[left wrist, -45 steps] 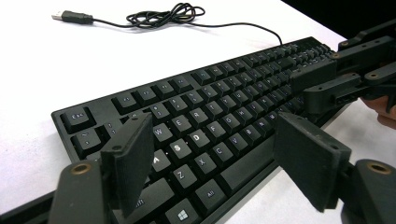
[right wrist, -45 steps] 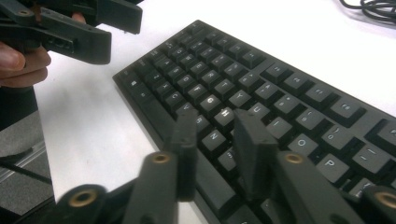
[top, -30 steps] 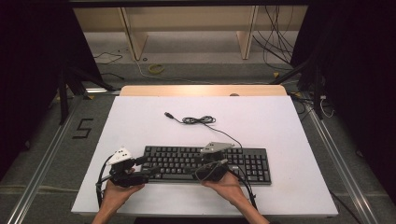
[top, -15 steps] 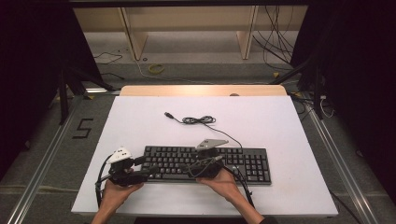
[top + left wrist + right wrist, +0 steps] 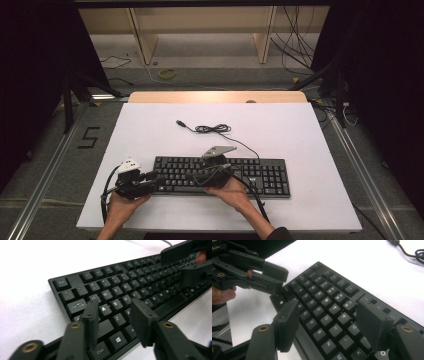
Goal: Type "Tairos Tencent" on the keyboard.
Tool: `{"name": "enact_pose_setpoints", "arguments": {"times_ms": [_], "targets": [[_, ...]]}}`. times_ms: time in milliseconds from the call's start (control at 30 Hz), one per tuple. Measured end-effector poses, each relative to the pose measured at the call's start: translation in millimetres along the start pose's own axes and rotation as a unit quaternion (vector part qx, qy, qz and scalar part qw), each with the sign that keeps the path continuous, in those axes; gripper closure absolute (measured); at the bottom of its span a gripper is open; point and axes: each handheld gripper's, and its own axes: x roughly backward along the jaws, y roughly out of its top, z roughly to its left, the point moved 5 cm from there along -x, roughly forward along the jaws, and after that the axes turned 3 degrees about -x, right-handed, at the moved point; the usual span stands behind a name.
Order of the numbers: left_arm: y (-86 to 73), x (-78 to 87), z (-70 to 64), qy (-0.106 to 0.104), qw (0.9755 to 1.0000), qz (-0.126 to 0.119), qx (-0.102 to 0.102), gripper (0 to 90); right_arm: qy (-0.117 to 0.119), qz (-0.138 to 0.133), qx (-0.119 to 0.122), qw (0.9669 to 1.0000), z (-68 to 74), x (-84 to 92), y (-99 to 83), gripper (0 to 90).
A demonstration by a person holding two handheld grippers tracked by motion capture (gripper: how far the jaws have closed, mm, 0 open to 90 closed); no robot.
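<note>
Overhead forward-down, claw views close, sharing keyboard [image 5: 220,175]

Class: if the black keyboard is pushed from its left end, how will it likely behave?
The keyboard looks rigid and flat, so it would probably slide without tipping. A push at one end might swing it round. Its trailing cable is slack and should offer little drag.

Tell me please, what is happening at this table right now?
A person holds a gripper in each hand over a black keyboard on a white table. The left gripper hovers at the keyboard's left end and its jaws have just been closing, gripping nothing yet. The right gripper is open above the letter keys. The keyboard's cable lies loose behind.
</note>
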Motion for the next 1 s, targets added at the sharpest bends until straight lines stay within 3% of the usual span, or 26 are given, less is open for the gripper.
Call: {"name": "enact_pose_setpoints", "arguments": {"times_ms": [233, 433, 733, 1000], "targets": [[-3.9, -1.9, 4.0, 0.014, 0.9996, 0.024, -0.003, 78.0, 0.001, 0.006, -0.002, 1.0000, 0.2, -9.5, 4.2, 35.7], [-5.3, -3.3, 4.2, 0.014, 0.9993, 0.033, -0.007, 87.6, -0.008, 0.012, 0.001, 0.9999, -0.5, -17.8, 6.7, 46.6], [-6.8, -5.8, 4.5, 0.012, 0.9989, 0.044, -0.010, 88.9, -0.020, 0.022, 0.012, 0.9995, 2.4, -28.4, 11.4, 73.1], [-7.9, -8.9, 6.2, 0.012, 0.9986, 0.051, -0.008, 89.0, -0.036, 0.038, 0.019, 0.9985, 0.1, -37.0, 10.1, 87.2]]}}
